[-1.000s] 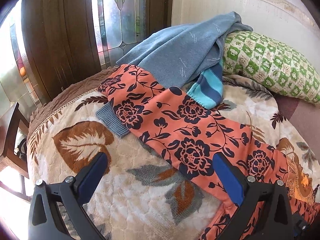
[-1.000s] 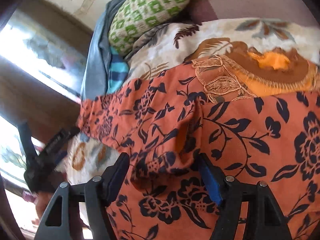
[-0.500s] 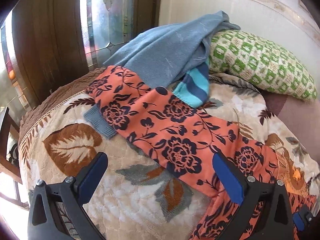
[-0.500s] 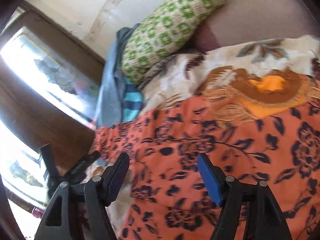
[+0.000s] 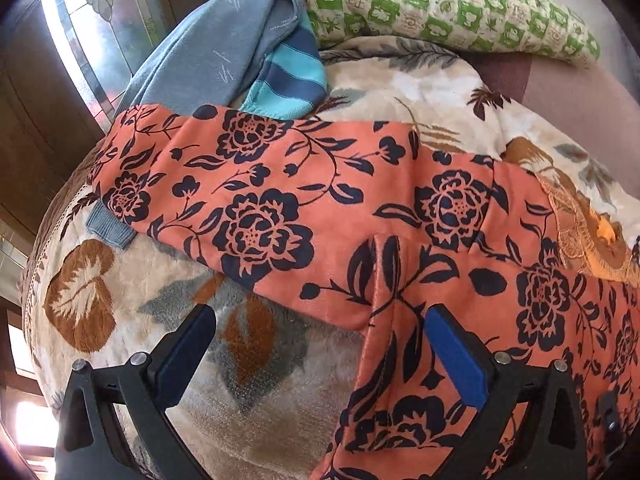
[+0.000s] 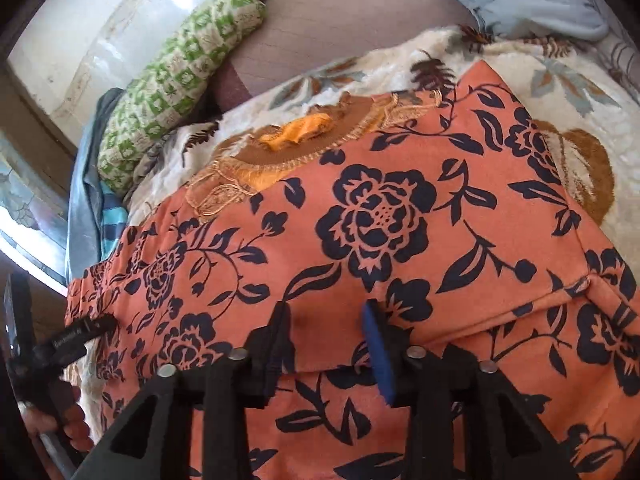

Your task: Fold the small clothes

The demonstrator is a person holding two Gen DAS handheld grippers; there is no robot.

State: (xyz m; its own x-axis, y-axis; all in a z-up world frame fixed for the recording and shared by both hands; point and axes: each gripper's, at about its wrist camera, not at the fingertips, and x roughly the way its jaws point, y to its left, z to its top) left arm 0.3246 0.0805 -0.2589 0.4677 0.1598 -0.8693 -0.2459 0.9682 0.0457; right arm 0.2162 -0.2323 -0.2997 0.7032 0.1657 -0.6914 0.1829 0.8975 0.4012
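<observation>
Smooth printed cloth trousers (image 5: 360, 208) lie on a plush, fuzzy blanket (image 5: 280, 380).

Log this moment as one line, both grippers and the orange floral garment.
left gripper: open, above garment edge | right gripper: jaws just closing, garment between, no clear grip | garment: spread on blanket, unfolded

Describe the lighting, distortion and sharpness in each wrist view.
Left wrist view: daylight from the stained-glass window at upper left blows out to white; fisheye curves the blanket into a dome, corners are dark; the orange floral garment is sharp. Right wrist view: glare streaks the wall, the window edge at left is overexposed; the garment print stays crisp, while the right tool in the foreground is dark.
</observation>
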